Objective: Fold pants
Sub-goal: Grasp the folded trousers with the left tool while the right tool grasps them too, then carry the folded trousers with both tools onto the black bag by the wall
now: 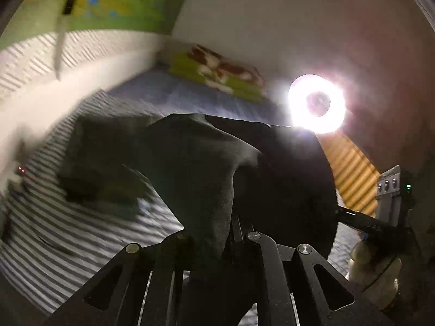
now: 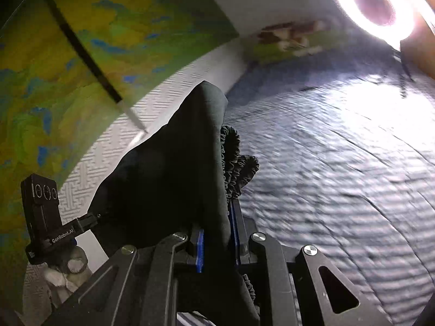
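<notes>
Both claws clamp black pants [image 2: 174,179], bed [image 2: 339,176] blurry

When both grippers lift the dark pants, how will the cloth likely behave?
Probably floppy: the pants drape and crease around the left gripper. Likely light, since thin pinches hold them. The gathered waistband at the right gripper may stretch.
</notes>
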Tool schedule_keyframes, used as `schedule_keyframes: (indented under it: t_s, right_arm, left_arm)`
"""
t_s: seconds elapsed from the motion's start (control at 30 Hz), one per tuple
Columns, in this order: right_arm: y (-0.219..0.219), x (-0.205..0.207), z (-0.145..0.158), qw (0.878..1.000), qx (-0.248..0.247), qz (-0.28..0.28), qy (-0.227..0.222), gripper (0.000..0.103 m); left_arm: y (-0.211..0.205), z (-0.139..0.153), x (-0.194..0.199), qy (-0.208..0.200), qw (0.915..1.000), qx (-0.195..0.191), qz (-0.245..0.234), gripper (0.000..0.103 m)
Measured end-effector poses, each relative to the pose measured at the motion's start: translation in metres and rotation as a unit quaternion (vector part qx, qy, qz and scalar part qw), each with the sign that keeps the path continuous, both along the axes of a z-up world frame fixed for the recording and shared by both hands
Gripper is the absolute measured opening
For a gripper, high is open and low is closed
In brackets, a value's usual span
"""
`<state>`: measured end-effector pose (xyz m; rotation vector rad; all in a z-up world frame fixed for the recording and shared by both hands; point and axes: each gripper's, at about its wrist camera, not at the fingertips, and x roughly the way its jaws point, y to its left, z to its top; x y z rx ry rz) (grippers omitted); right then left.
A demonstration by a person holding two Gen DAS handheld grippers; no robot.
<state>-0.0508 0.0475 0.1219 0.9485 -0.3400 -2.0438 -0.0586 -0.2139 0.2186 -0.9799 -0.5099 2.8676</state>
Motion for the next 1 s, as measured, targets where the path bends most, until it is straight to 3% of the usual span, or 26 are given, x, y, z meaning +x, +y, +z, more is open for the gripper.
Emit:
schedule_keyframes:
  t_s: [0.27,0.4,0.5,0.6,0.63,0.67,0.7,0.73,0.77,0.83,1.0]
  right_arm:
    - [-0.150,-0.029,0.035,0.999,-0.017,0.002,0.051,0.014]
    - [-0.208,-0.050,0.036,0.998,-0.015,0.001,0.057,0.014]
    - [-0.241,-0.072,0.021,0.999,-0.012,-0.001,0.048,0.014]
    - [-0.264,-0.100,-0.008,1.000,-0.006,-0.009,0.021,0.014]
    - [-0.271,-0.112,-0.024,1.000,-0.001,-0.014,0.008,0.014]
    - [-0.278,-0.121,-0.037,1.000,0.011,-0.019,0.002,0.015]
    - [-0.283,-0.129,-0.053,0.999,0.033,-0.025,-0.006,0.016]
    - [-0.292,-0.144,-0.074,0.997,0.072,-0.031,-0.029,0.021]
    - [-0.295,-0.153,-0.086,0.993,0.098,-0.042,-0.042,0.025]
    - [-0.286,-0.163,-0.093,0.992,0.104,-0.056,-0.048,0.028]
    - [-0.257,-0.155,-0.068,0.991,0.108,-0.073,0.009,0.030]
  left_arm:
    - [-0.149,0.055,-0.054,0.017,0.9964,-0.040,0.073,0.010]
    - [-0.209,0.058,-0.095,0.013,0.9938,-0.038,0.103,0.010]
    - [-0.238,0.042,-0.128,-0.001,0.9928,-0.039,0.113,0.010]
    - [-0.265,0.008,-0.165,-0.026,0.9917,-0.039,0.120,0.011]
    - [-0.266,-0.008,-0.177,-0.039,0.9903,-0.049,0.124,0.014]
    - [-0.263,-0.026,-0.194,-0.066,0.9867,-0.060,0.136,0.027]
    - [-0.269,-0.047,-0.209,-0.100,0.9807,-0.065,0.155,0.039]
    - [-0.278,-0.065,-0.219,-0.135,0.9695,-0.079,0.189,0.039]
    - [-0.283,-0.075,-0.221,-0.140,0.9654,-0.084,0.203,0.039]
    - [-0.286,-0.080,-0.216,-0.125,0.9683,-0.076,0.202,0.039]
    - [-0.265,-0.071,-0.179,-0.094,0.9690,-0.104,0.203,0.040]
